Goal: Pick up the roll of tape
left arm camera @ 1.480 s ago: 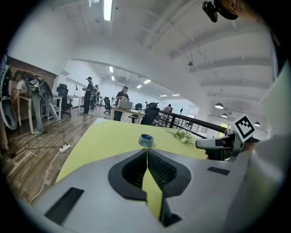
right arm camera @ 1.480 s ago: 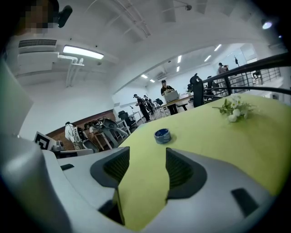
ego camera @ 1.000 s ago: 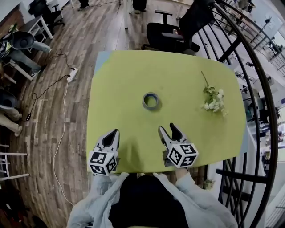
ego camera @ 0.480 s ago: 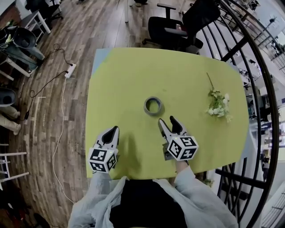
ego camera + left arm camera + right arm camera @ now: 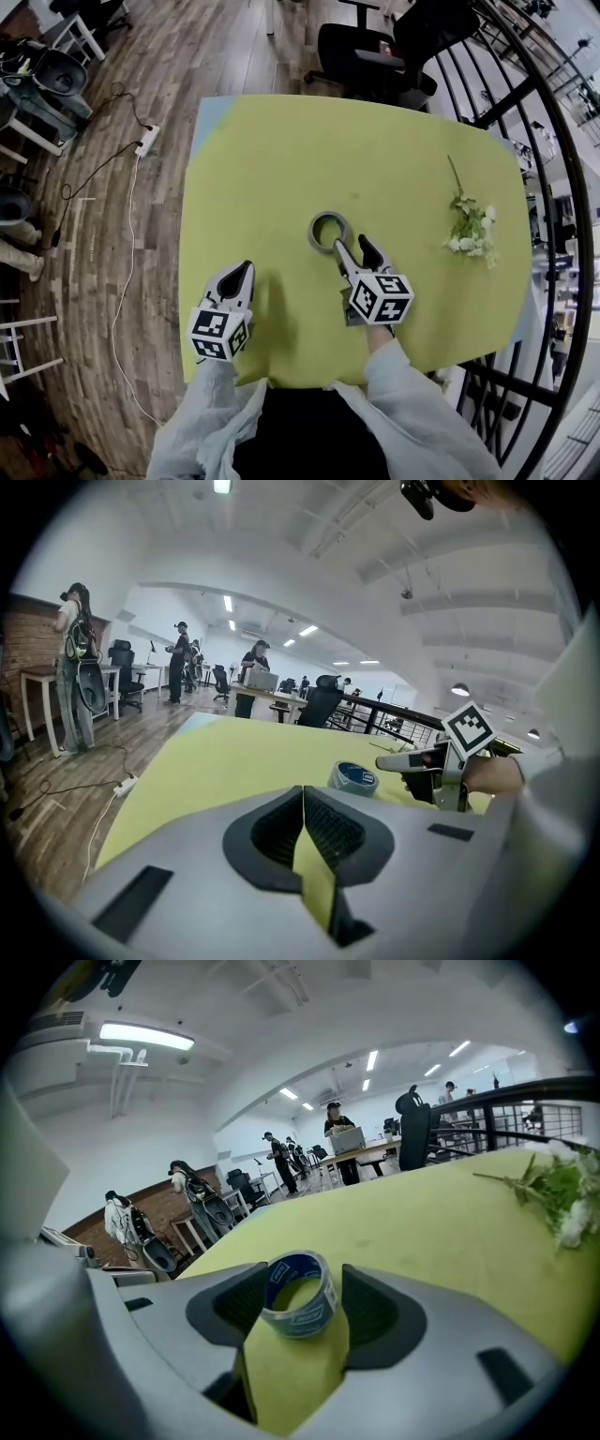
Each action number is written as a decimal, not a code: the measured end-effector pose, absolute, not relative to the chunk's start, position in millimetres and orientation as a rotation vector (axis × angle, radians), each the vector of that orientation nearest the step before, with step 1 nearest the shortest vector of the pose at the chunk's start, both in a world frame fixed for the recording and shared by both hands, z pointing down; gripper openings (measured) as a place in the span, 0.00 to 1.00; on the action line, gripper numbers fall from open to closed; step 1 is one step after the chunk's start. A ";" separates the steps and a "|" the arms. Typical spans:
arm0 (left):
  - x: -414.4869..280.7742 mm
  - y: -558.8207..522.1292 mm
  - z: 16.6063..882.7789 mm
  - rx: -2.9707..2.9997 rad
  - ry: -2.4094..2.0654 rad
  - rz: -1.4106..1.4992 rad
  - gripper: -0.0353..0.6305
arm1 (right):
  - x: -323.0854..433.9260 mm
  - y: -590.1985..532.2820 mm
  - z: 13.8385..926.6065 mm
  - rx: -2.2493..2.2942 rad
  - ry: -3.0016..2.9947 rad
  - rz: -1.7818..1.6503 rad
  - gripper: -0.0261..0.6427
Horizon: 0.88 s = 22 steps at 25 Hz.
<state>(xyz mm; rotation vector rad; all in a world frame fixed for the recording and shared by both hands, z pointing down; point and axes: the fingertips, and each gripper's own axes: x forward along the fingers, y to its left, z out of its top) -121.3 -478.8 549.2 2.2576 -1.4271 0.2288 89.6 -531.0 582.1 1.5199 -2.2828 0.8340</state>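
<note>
Nearest us, the left gripper (image 5: 242, 274) has stayed at the surface's (image 5: 281, 150) near edge, jaws together on nothing; the right gripper (image 5: 352, 246) has moved forward over the last second, jaws spread wide, up to the roll of tape (image 5: 313, 234) lying flat mid-surface; the roll seems to sit just at the jaw tips, though contact is unclear; closing looks due soon; farther right, the flower sprig (image 5: 469, 230) lies untouched.

No words or numbers can be read: white print is carried on the blue label strips of the roll of tape (image 5: 298, 1296), but it is too small and blurred to be made out.
</note>
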 end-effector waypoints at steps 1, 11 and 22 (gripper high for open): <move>-121.5 -480.7 550.8 2.255 -1.425 0.229 0.08 | 88.7 -535.1 584.7 1.521 -2.277 0.833 0.41; -114.9 -494.8 562.3 2.239 -1.395 0.218 0.08 | 76.9 -566.2 608.3 1.509 -2.207 0.865 0.40; -117.3 -496.1 572.8 2.198 -1.400 0.211 0.08 | 73.2 -573.9 638.7 1.475 -2.050 0.877 0.34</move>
